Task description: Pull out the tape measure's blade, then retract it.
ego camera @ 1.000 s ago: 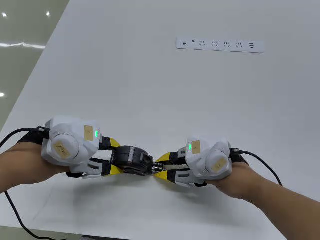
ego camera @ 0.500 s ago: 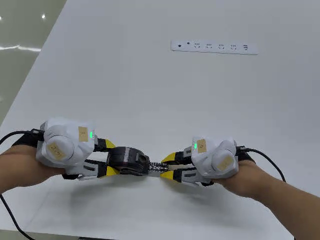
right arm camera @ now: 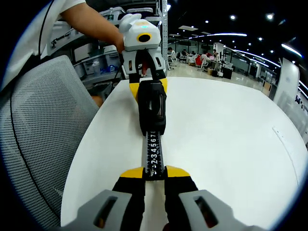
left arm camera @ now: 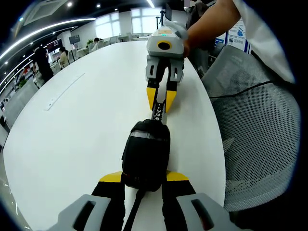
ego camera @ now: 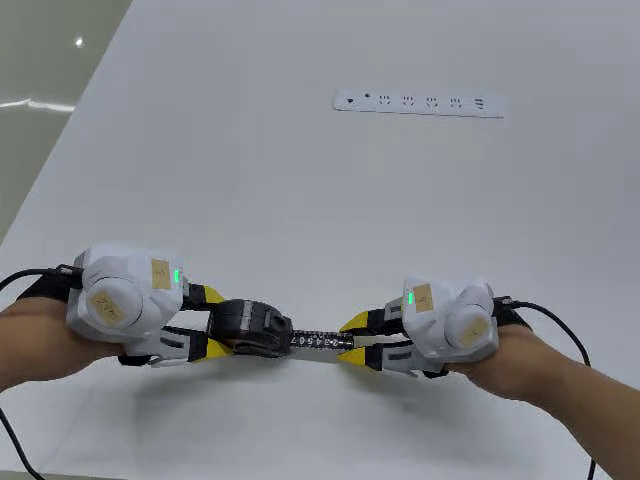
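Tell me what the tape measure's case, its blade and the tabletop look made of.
Case: likely hard plastic, black, semi-gloss, going by soft highlights on its moulded curves.
Blade: probably coated steel, a thin flat dark strip with white printed numerals; metal cannot be confirmed.
Tabletop: smooth white laminate or similar, matte, showing soft shadows and no sharp reflections.

right gripper: yellow-tipped jaws closed on blade
blade: extended a short way, numerals legible
tape measure case: black, clamped by left gripper
table: white
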Motion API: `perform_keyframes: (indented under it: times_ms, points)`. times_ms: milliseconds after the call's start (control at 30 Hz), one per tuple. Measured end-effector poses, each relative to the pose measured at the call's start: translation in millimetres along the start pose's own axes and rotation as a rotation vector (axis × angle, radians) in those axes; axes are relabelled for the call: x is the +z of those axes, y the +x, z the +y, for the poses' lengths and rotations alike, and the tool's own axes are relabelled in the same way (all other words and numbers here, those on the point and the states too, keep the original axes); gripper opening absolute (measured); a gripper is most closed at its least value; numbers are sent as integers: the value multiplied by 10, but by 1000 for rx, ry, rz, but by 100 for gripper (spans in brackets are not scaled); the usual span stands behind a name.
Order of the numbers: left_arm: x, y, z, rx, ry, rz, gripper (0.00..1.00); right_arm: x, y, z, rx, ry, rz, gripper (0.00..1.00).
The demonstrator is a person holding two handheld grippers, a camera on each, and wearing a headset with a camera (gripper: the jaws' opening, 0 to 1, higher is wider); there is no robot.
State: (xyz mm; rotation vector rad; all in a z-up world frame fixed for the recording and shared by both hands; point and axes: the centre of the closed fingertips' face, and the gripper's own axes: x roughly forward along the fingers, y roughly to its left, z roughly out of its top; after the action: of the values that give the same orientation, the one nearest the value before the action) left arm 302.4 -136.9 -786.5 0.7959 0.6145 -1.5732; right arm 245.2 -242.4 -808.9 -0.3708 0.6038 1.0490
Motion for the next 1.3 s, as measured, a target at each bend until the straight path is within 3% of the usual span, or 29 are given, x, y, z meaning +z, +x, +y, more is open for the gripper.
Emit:
perform_keyframes:
  times_ms: [1300]
  points:
    - [4, 26, 2, 3, -7, 6, 26, -562, -739, -68, -45, 40, 91, 12]
